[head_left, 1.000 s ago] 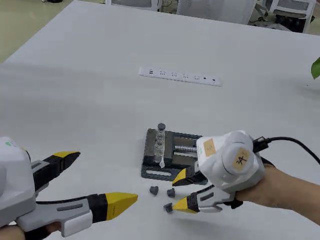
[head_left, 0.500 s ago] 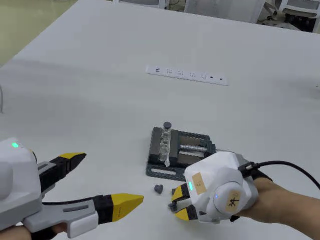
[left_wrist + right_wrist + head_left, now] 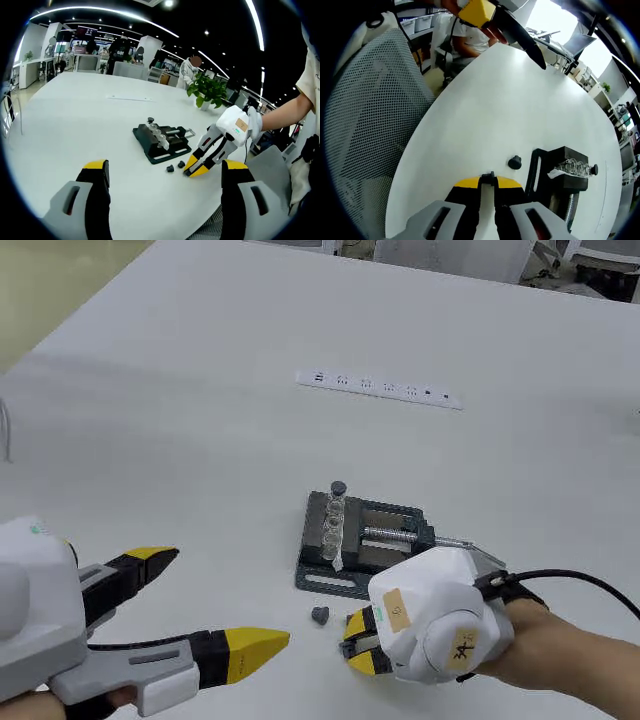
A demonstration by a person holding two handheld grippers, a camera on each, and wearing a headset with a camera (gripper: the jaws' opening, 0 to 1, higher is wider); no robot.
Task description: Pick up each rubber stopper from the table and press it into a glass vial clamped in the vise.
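A black vise (image 3: 385, 540) holds a row of glass vials (image 3: 334, 525); the far vial wears a grey stopper (image 3: 339, 487). My right gripper (image 3: 353, 648) stands just in front of the vise, low over the table, shut on a small grey rubber stopper (image 3: 487, 176). A loose stopper (image 3: 320, 615) lies left of it, and in the right gripper view this loose stopper (image 3: 514, 161) sits beside the vise (image 3: 559, 172). My left gripper (image 3: 220, 600) hovers open at the near left, holding nothing. In the left gripper view two stoppers (image 3: 170, 168) lie by the right gripper (image 3: 192, 169).
A white power strip (image 3: 380, 390) lies farther back on the white table (image 3: 200, 420). A cable (image 3: 580, 578) trails from the right gripper. A mesh chair (image 3: 375, 110) stands by the table's near edge. People and a potted plant (image 3: 207, 90) are beyond the table.
My right gripper, open over the loose stoppers a second ago, has dropped to the table and shut on one stopper. The left gripper has stayed roughly in place.
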